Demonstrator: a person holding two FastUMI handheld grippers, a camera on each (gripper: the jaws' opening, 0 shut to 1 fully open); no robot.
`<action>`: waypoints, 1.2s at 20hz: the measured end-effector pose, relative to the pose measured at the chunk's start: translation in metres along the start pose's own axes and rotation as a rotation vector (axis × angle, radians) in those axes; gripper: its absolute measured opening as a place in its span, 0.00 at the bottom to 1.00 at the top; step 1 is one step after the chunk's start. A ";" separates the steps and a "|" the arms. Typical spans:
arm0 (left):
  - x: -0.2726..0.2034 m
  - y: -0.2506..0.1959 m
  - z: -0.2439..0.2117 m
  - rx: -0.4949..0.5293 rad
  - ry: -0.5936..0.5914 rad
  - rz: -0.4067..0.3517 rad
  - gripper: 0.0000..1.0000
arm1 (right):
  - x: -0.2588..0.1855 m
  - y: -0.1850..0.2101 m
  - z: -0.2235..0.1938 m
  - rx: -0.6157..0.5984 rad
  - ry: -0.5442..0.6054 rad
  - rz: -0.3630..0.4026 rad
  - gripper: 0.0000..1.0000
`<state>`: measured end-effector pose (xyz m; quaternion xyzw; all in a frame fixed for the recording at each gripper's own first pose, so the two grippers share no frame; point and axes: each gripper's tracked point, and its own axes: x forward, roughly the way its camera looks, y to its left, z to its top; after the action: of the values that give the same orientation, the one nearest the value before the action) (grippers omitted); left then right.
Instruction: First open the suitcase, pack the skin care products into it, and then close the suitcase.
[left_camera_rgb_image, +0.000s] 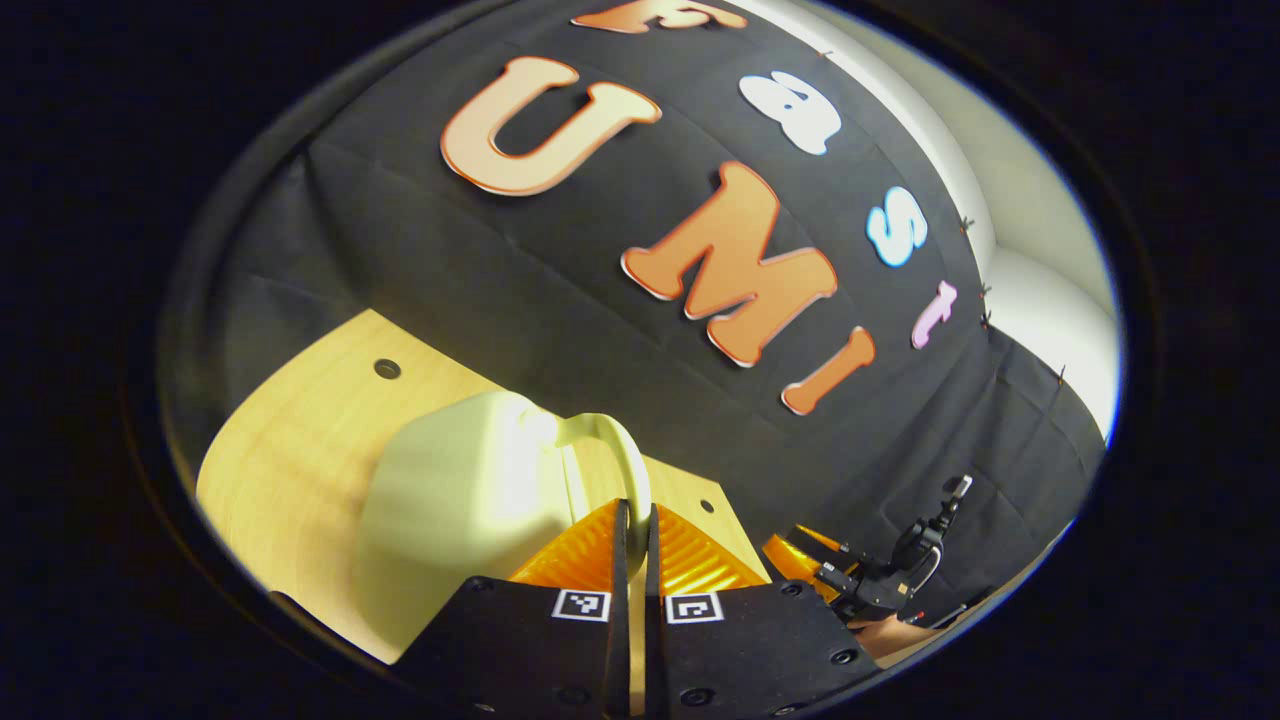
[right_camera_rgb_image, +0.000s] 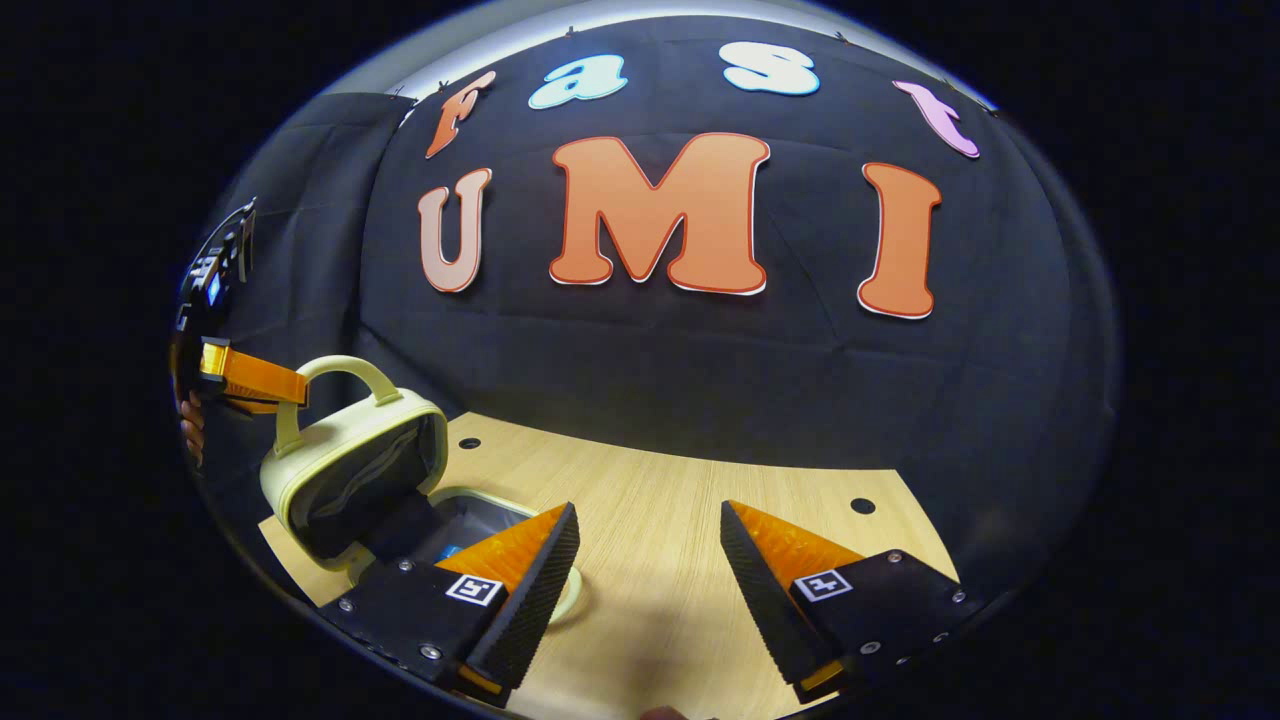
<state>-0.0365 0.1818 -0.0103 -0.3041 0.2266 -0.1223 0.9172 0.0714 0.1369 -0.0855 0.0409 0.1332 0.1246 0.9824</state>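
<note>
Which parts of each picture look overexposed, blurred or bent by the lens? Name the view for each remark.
Left gripper view: the suitcase lid is close, soft and glare-washed; the table edge bows. Right gripper view: the suitcase is sharper and evenly lit; the right gripper casts a faint shadow on the curved table.

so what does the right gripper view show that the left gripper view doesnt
Right gripper view: the suitcase with its lid raised, the dark lining and open base visible, and the right gripper open over the table.

Left gripper view: the lid's pale outer shell and the left gripper shut on the handle.

Both: suitcase, handle, wooden table, the other gripper farther off.
</note>
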 end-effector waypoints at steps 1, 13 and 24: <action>0.014 -0.007 -0.013 0.007 0.030 -0.012 0.06 | -0.001 -0.004 -0.002 -0.006 0.001 0.003 0.91; 0.092 -0.028 -0.153 0.046 0.354 -0.006 0.09 | -0.013 -0.046 -0.022 -0.023 0.016 -0.004 0.92; 0.111 -0.038 -0.179 0.319 0.350 0.115 0.62 | -0.025 -0.049 -0.014 -0.060 -0.041 0.012 0.93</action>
<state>-0.0311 0.0214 -0.1526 -0.1165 0.3767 -0.1550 0.9058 0.0560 0.0840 -0.0978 0.0147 0.1087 0.1338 0.9849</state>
